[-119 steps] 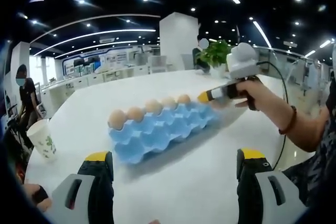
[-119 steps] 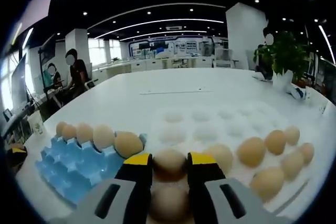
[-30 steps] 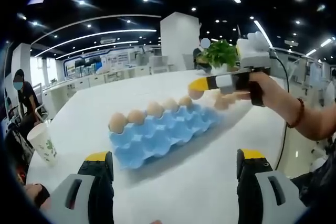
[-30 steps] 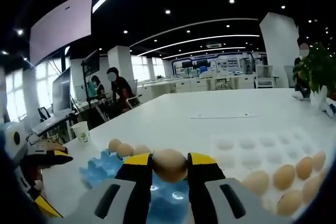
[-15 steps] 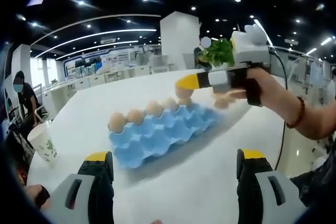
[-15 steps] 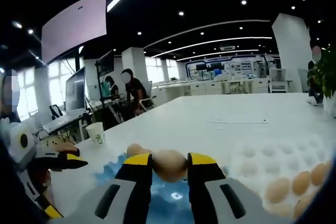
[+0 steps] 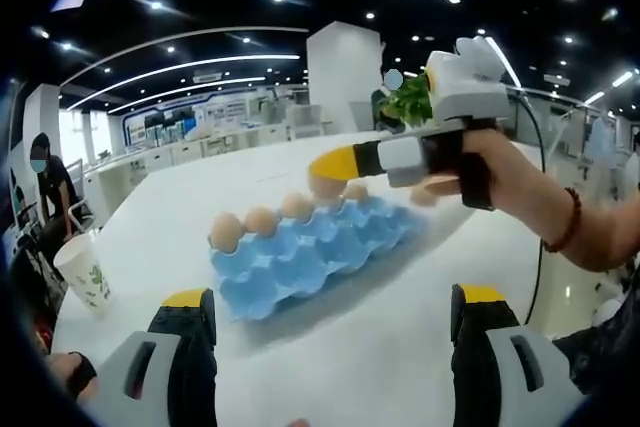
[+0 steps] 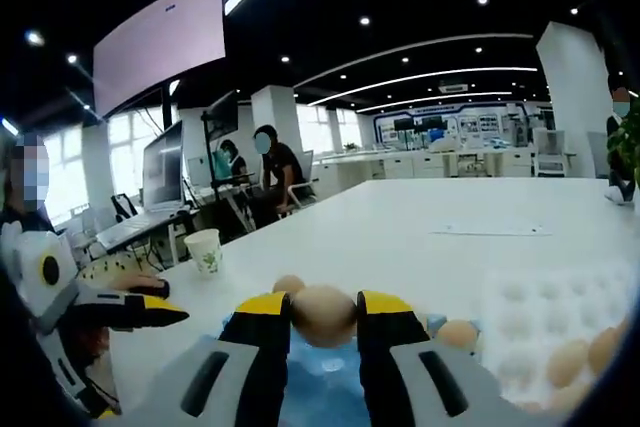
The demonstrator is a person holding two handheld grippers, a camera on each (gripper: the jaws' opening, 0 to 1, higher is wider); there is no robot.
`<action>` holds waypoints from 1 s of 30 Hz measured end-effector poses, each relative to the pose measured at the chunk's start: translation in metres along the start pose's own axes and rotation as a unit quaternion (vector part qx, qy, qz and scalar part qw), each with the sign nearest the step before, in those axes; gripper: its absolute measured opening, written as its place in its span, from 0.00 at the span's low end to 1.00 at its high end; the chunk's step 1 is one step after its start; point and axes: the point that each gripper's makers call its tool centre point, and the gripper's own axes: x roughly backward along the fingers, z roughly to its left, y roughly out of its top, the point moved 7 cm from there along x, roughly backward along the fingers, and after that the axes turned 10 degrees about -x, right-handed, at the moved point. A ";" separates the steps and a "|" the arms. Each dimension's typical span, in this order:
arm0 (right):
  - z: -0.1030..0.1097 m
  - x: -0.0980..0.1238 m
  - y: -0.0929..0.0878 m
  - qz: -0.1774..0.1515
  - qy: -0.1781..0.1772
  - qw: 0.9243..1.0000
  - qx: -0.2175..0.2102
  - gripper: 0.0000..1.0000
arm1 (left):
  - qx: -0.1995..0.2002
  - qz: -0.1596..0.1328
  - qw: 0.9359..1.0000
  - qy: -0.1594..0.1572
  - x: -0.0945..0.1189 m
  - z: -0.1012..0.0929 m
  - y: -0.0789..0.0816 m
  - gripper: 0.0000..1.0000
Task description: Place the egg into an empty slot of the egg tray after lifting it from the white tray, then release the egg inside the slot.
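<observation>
An egg (image 8: 323, 314) is gripped between the yellow-tipped jaws of the right gripper (image 8: 323, 319), which is seen in the right gripper view raised above the blue egg tray (image 8: 330, 387). In the left gripper view the same right gripper (image 7: 330, 169) is shown from the side, held in a person's hand (image 7: 478, 169) over the far end of the egg tray (image 7: 310, 254), with the egg (image 7: 326, 185) partly visible below its yellow tip. A row of eggs (image 7: 262, 221) is seated along the far edge of the blue tray, while the nearer slots are seen unfilled. The left gripper (image 7: 330, 307) is held low before the tray with its jaws spread wide apart and nothing between them. A paper cup (image 7: 85, 268) is stood on the white table (image 7: 380, 337) to the left of the tray. In the right gripper view, the white tray (image 8: 560, 327) with several eggs is seen to the right of the blue one.
</observation>
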 end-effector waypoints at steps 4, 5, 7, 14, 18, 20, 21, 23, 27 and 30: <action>0.005 -0.006 -0.002 0.002 0.008 1.000 -0.002 0.27 | -0.002 0.002 1.000 0.002 0.001 -0.010 0.001 1.00; 0.007 -0.008 -0.003 0.005 0.010 1.000 -0.002 0.27 | -0.002 0.002 1.000 0.003 0.001 -0.011 0.001 1.00; 0.008 -0.012 -0.002 0.007 0.012 1.000 -0.002 0.27 | 0.000 0.002 1.000 0.003 0.001 -0.013 0.001 1.00; 0.018 -0.022 -0.006 0.012 0.029 0.999 -0.002 0.27 | 0.000 0.005 1.000 -0.001 -0.001 -0.016 0.000 1.00; 0.024 -0.029 -0.009 0.019 0.042 0.999 -0.003 0.27 | 0.002 0.004 1.000 -0.001 -0.001 -0.017 -0.001 1.00; 0.027 -0.032 -0.011 0.022 0.046 0.999 0.002 0.27 | 0.002 0.005 1.000 -0.001 -0.001 -0.015 -0.002 1.00; 0.028 -0.034 -0.011 0.023 0.050 0.998 0.004 0.27 | 0.003 0.006 1.000 -0.002 -0.002 -0.011 -0.003 1.00; 0.029 -0.037 -0.011 0.025 0.055 0.998 0.004 0.27 | 0.004 0.007 1.000 -0.003 -0.002 -0.009 -0.004 1.00; 0.036 -0.045 -0.017 0.030 0.072 0.997 0.008 0.27 | 0.005 0.008 1.000 -0.003 -0.003 -0.004 -0.006 1.00; 0.039 -0.050 -0.021 0.032 0.080 0.996 0.008 0.27 | 0.005 0.009 1.000 -0.003 -0.003 0.000 -0.007 1.00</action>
